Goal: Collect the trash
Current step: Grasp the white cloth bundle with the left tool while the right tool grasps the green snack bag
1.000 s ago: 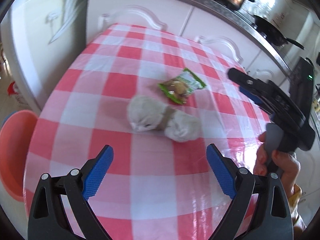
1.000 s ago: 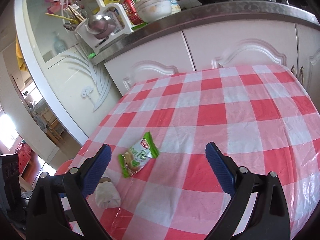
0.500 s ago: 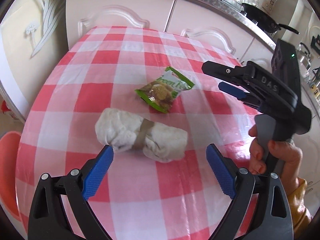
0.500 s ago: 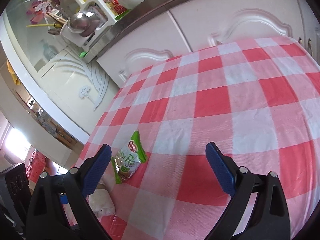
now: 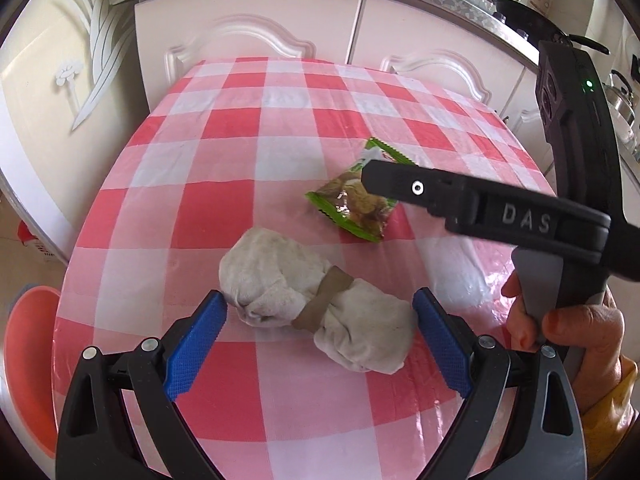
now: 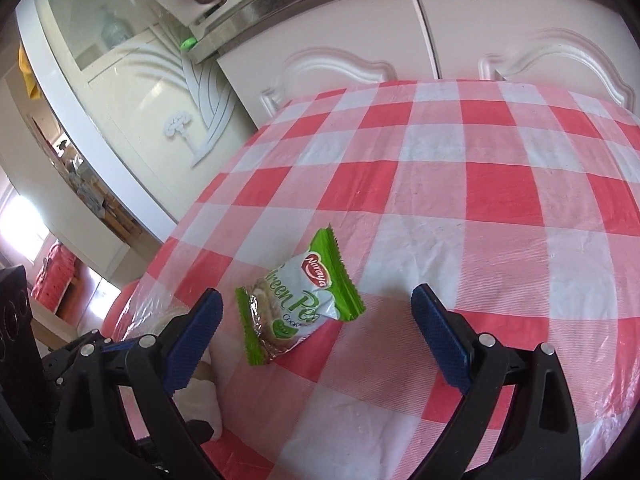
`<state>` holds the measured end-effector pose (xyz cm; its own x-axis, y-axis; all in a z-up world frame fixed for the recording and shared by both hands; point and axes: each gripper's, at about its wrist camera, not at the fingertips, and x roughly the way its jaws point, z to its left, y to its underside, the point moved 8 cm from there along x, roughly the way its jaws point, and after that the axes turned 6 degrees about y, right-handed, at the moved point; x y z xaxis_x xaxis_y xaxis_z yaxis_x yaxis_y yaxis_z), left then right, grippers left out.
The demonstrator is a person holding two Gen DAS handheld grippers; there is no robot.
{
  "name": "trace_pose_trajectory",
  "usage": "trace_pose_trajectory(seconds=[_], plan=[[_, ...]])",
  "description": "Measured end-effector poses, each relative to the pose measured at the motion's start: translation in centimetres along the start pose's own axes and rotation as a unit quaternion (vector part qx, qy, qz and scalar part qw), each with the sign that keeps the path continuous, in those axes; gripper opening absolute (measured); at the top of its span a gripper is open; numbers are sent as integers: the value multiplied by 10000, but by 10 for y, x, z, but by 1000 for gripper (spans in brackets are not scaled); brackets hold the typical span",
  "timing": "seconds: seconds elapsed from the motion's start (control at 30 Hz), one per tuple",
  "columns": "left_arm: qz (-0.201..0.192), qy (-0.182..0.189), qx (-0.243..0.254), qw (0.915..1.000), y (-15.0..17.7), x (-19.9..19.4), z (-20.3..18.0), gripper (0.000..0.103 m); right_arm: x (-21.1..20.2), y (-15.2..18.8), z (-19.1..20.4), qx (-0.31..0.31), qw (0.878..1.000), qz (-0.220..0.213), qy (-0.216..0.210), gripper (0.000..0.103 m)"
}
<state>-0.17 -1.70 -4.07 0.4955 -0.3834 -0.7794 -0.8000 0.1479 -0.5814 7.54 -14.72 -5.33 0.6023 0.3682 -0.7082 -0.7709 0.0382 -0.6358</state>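
Note:
A crumpled white tissue wad (image 5: pixel 316 306) wrapped with a brown band lies on the red-and-white checked tablecloth (image 5: pixel 248 128). My left gripper (image 5: pixel 320 332) is open, its blue pads on either side of the wad without touching it. A green cookie wrapper (image 6: pixel 298 308) lies just beyond, also seen as the wrapper (image 5: pixel 352 204) in the left wrist view. My right gripper (image 6: pixel 316 332) is open and hovers over the wrapper, which sits between its fingers toward the left one. The right gripper's black body (image 5: pixel 480 204) covers part of the wrapper in the left wrist view.
White kitchen cabinets (image 5: pixel 256 36) stand right behind the table, with pots on the counter above. An orange basin (image 5: pixel 28 368) sits on the floor at the left. A hand (image 5: pixel 576 332) holds the right gripper's handle. The tissue wad (image 6: pixel 200 400) shows beside the right gripper's left finger.
Both grippers have moved forward and down. The left one now straddles the tissue wad. The right one has come over the green wrapper.

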Motion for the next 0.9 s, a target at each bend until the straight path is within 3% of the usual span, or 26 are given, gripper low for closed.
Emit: trace_pose_trajectory(seconds=[0.37, 0.43, 0.57, 0.73, 0.9], plan=[[-84, 118, -11, 9999, -11, 16, 3, 94, 4, 2, 12, -197, 9997, 43, -104, 94], [-117, 115, 11, 9999, -12, 17, 3, 94, 5, 2, 13, -199, 9997, 56, -156, 79], [-153, 108, 35, 9998, -11, 17, 1, 94, 5, 1, 11, -147, 9998, 48, -153, 74], [-185, 116, 23, 9998, -11, 16, 1, 94, 6, 2, 9, -93, 9998, 84, -184, 47], [-255, 49, 28, 9997, -9, 14, 2, 89, 6, 2, 10, -91, 9997, 65, -239, 39]])
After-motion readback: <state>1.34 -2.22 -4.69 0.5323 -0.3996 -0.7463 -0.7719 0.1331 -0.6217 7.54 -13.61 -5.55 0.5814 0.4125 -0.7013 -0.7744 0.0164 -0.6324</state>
